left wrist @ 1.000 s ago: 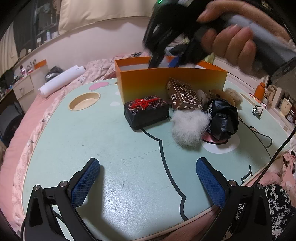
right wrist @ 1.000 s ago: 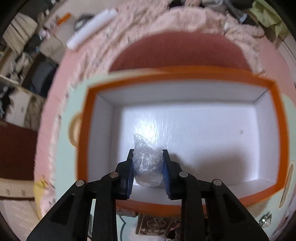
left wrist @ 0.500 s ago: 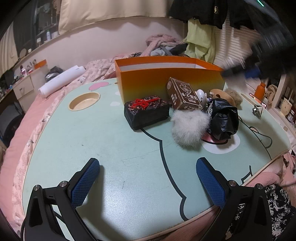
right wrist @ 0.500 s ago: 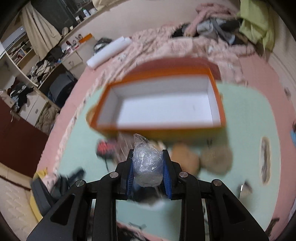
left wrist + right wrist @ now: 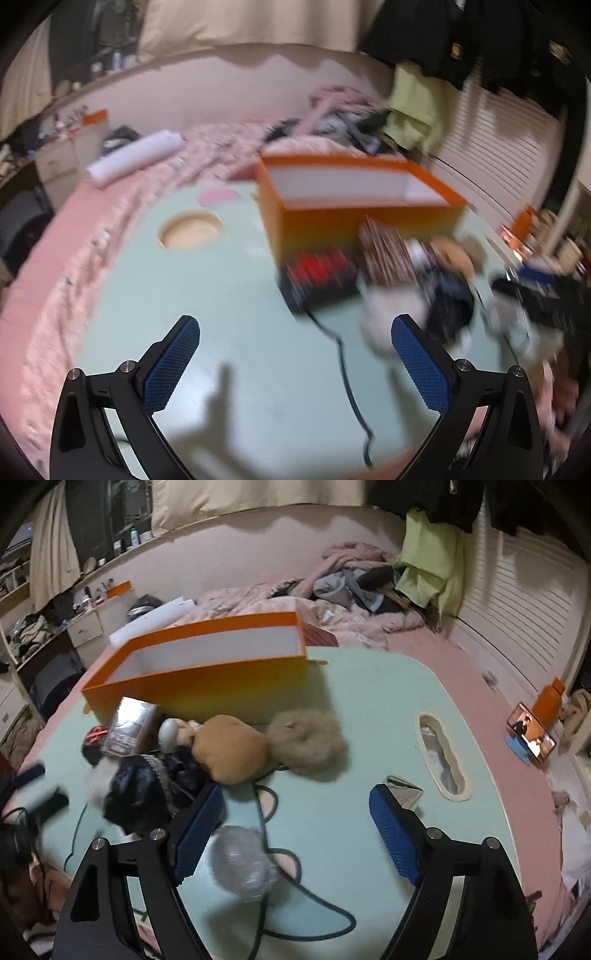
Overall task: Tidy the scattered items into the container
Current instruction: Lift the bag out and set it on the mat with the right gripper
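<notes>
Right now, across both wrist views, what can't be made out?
- Orange box floor: near wall hides it, both views.
- Items in front of the box: smeared by motion blur, left view.
- Clear crumpled wrap between the opening right gripper pads: blurred; resting or falling unclear.
- Right gripper: dark blur at left view's right edge.

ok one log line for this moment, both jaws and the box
left gripper: jaws open, empty | right gripper: jaws opening, plastic ball loose between them above the table | orange box: no items visible inside
</notes>
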Demonstrator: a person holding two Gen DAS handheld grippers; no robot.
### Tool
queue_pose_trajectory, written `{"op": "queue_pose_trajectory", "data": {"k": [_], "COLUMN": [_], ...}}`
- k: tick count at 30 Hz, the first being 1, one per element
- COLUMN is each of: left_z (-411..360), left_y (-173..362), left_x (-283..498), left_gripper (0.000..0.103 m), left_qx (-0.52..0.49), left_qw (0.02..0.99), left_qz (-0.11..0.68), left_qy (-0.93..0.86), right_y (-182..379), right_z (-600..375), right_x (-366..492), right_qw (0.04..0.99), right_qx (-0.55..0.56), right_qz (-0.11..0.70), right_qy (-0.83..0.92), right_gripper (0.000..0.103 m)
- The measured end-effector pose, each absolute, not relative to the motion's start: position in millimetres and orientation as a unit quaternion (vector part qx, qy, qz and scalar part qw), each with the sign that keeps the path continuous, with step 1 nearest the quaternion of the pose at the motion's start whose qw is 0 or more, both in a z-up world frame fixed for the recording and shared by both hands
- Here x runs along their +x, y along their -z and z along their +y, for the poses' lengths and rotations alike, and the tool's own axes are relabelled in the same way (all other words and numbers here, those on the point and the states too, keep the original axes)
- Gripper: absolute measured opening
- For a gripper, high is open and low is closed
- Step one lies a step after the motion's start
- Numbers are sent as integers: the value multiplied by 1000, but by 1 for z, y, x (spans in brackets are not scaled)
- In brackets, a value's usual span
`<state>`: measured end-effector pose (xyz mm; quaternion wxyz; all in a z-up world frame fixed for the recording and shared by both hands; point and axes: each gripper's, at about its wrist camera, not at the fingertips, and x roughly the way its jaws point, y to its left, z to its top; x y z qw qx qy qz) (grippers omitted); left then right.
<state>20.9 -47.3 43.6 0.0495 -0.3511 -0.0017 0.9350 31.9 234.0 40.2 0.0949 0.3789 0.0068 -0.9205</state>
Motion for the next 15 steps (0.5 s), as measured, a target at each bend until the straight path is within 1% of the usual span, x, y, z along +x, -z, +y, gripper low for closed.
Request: {"op": "queue_pose_trajectory", "data": {"k": [3,5,7,9,15], "left_z": [-48,-46,-42,-36,-27], "left_y": [-57,-54,-48,-42,-40], "left_x": [-12,-38,-54,-68,-75], "left_gripper": [103,103,103,103,103], "left_qx": [-368,-398,-416,-422,-417], "left_qw": [23,21,18,10,-2], "left_qz": [8,13,26,49,94], "left_qy": [-930,-917,-909,-905,-904], "right_y": [-49,-53,-54,-53,-52], "right_z": [222,209,198,193,198], "right_x": [38,41,43,43,40], "right_qw": [92,65,62,71,76], "right_qx": [364,357,351,353,360], "right_qz": [16,42,64,69,63], "right_qy": [927,931,932,930,928], "right_gripper": [82,82,82,82,82]}}
